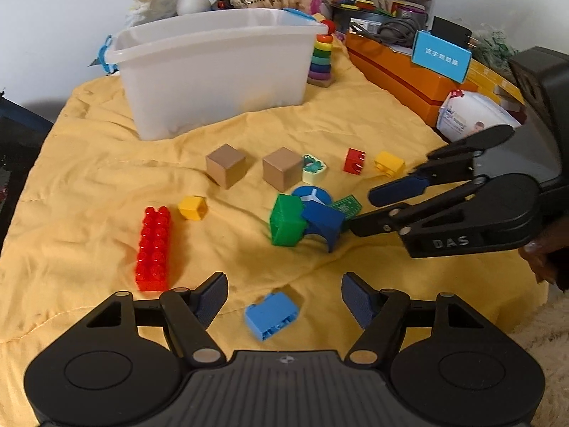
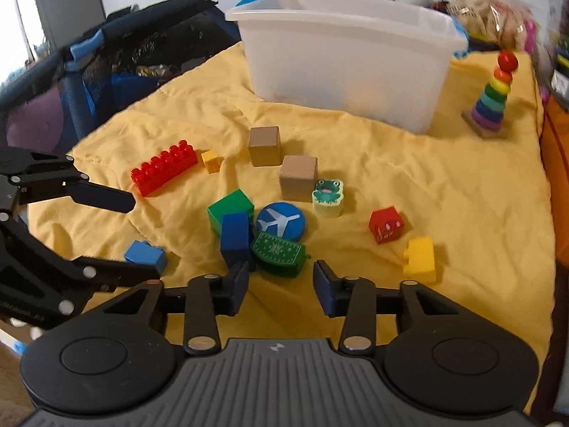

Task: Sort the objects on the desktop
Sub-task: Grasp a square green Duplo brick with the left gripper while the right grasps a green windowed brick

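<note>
On the yellow cloth (image 1: 106, 163) my left gripper (image 1: 284, 297) stands open, with a light blue brick (image 1: 272, 315) lying loose between its fingers, touched by neither pad. The right wrist view shows that left gripper (image 2: 142, 238) around the same brick (image 2: 145, 254). My right gripper (image 2: 281, 284) is open and narrow. A green patterned block (image 2: 279, 252) sits at its fingertips with a gap on the right side. A dark blue block (image 2: 234, 236) leans at the left fingertip. Seen from the left wrist, the right gripper (image 1: 370, 210) reaches that pile from the right.
A white plastic bin (image 1: 213, 71) stands at the back. Scattered on the cloth are a long red brick (image 1: 153, 249), two wooden cubes (image 1: 225, 165), a green block (image 1: 287, 226), an airplane disc (image 2: 281, 222) and a frog piece (image 1: 313, 169). A ring stacker (image 1: 322, 60) and orange boxes (image 1: 398, 71) line the right.
</note>
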A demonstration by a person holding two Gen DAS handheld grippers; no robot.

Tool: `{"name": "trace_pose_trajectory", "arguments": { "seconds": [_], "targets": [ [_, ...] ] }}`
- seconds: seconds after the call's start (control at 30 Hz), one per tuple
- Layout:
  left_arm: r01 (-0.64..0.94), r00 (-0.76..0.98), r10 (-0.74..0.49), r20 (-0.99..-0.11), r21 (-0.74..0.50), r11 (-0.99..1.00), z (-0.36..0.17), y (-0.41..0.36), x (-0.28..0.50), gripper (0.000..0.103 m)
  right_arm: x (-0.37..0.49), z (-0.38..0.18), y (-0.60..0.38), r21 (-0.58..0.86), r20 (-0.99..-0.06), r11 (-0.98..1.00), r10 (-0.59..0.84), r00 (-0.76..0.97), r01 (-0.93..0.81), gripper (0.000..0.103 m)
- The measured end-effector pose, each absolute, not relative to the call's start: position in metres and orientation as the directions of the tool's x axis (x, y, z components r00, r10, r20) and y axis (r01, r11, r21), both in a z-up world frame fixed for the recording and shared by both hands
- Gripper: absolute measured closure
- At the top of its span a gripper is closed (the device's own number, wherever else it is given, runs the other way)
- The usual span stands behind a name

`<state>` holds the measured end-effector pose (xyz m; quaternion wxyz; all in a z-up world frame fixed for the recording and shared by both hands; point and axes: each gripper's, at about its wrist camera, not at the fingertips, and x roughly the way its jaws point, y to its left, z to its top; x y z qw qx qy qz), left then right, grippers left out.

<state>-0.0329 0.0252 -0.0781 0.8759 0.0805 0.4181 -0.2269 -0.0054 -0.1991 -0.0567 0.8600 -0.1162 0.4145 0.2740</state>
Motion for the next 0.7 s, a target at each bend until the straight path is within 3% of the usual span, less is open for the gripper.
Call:
{"name": "trace_pose_trajectory", "arguments": {
  "seconds": [0.4,0.53,0.57,0.6,0.63,0.7],
  "targets": [
    [0.503,0.56,-0.345,-0.753,-0.021,0.864,-0.075,0.016,-0.02,0.029,-0.001,-0.068,-0.164,-0.205,-0.771,0.662,0.345,0.536,-0.721,0.069],
    [0.507,0.567,-0.344,-0.748,-0.012,0.862,-0.074,0.016,-0.008,0.034,0.01,-0.066,-0.17,-0.122,-0.786,0.699,0.365,0.498,-0.705,0.074],
    [0.513,0.568,-0.349,-0.745,-0.01,0.858,-0.074,0.016,-0.005,0.035,0.011,-0.065,-0.175,-0.096,-0.792,0.714,0.367,0.488,-0.693,0.078],
    [0.52,0.568,-0.353,-0.743,-0.008,0.854,-0.074,0.016,-0.003,0.035,0.012,-0.063,-0.18,-0.071,-0.799,0.734,0.364,0.479,-0.675,0.09],
    [0.525,0.57,-0.353,-0.742,-0.001,0.851,-0.074,0.016,-0.001,0.036,0.015,-0.061,-0.189,-0.023,-0.806,0.767,0.365,0.466,-0.641,0.095],
    [0.544,0.567,-0.34,-0.751,0.032,0.838,-0.077,0.013,0.004,0.04,0.019,-0.056,-0.207,0.07,-0.805,0.815,0.387,0.45,-0.575,0.095]
  ]
}}
